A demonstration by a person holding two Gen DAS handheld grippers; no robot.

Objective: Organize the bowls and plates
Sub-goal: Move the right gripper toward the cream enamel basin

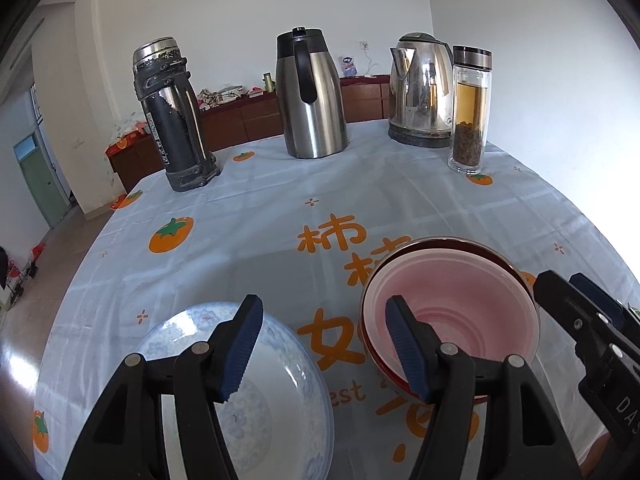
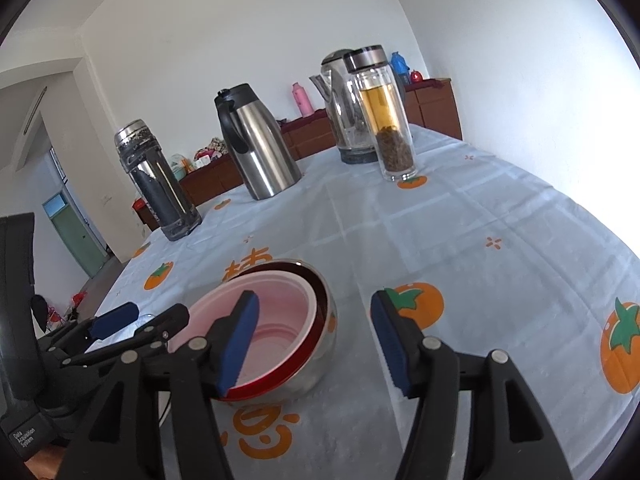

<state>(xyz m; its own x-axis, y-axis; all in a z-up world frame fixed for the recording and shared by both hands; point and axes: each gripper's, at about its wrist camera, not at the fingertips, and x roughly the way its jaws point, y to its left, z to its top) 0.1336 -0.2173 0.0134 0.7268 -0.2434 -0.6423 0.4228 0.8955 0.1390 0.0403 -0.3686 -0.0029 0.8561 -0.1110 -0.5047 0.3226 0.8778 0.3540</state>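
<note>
A pink bowl [image 1: 460, 308] sits nested inside a steel bowl with a red lining [image 1: 404, 390] on the table's near right. To its left lies a blue-patterned white plate [image 1: 280, 380]. My left gripper [image 1: 324, 320] is open and holds nothing; one finger hangs over the plate, the other over the pink bowl's near rim. In the right wrist view my right gripper [image 2: 316, 312] is open and straddles the right wall of the steel bowl [image 2: 320, 360]. Its left finger is over the pink bowl [image 2: 280, 320] and its right finger is outside; the pads do not press.
Along the far side of the persimmon-print tablecloth [image 1: 280, 208] stand a worn black thermos [image 1: 172, 116], a steel carafe [image 1: 312, 96], a steel kettle [image 1: 420, 92] and a glass tea bottle [image 1: 470, 112]. A wooden sideboard [image 1: 248, 116] runs behind the table.
</note>
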